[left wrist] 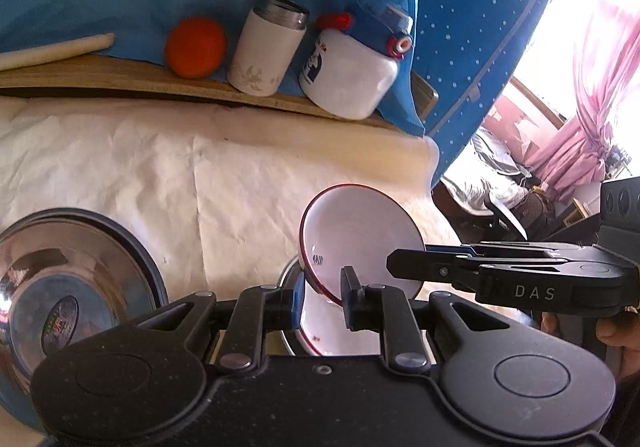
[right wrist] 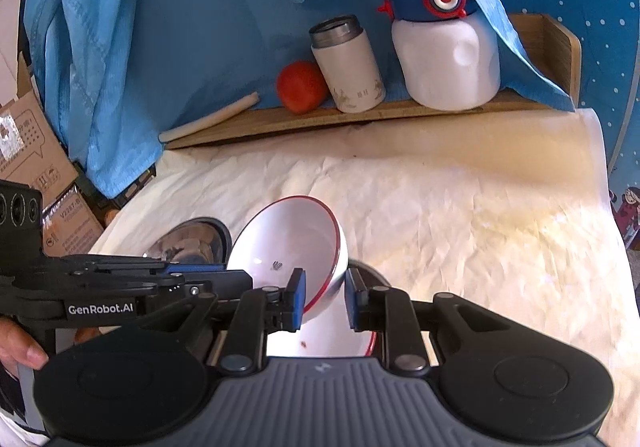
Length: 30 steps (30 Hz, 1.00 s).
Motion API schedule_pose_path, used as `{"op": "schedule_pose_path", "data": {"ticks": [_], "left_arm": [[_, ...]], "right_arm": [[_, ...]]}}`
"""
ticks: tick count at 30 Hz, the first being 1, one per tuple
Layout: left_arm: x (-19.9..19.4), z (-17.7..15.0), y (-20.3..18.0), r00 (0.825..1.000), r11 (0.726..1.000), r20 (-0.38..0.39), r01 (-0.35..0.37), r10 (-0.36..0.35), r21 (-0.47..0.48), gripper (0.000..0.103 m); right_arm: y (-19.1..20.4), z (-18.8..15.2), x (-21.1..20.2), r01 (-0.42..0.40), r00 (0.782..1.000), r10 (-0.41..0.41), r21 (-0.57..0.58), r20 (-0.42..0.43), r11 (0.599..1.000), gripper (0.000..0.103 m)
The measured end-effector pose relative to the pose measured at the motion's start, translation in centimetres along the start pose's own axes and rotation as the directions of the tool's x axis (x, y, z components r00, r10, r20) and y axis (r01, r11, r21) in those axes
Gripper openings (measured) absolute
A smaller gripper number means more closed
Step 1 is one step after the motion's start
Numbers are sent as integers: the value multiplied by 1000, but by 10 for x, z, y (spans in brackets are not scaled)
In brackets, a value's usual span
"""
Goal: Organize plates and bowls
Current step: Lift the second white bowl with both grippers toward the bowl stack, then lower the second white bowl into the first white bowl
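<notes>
White bowl tilted, rim pinched between both the left gripper and right gripper.

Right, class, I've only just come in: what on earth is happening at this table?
A person holds a gripper in each hand, and both the left gripper and the right gripper are clamped on the rim of one white bowl with a red rim, tilted above another white bowl. A steel bowl sits nearby on the cloth-covered table.
</notes>
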<state>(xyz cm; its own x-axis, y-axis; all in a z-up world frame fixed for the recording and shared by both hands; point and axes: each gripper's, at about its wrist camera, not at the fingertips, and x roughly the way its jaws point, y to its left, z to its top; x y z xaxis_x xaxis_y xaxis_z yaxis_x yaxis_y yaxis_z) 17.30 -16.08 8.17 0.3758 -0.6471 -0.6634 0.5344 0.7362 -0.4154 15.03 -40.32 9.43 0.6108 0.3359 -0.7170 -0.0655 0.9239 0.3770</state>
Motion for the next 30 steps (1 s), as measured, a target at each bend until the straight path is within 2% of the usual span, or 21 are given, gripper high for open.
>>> {"op": "schedule_pose_path", "data": {"ticks": [30], "left_arm": [[14,-17,-9,996,998,-91,-16,21,55,19]], "right_arm": [[-5,-28,3,26,997,-27,-10,-77,1000,24]]}}
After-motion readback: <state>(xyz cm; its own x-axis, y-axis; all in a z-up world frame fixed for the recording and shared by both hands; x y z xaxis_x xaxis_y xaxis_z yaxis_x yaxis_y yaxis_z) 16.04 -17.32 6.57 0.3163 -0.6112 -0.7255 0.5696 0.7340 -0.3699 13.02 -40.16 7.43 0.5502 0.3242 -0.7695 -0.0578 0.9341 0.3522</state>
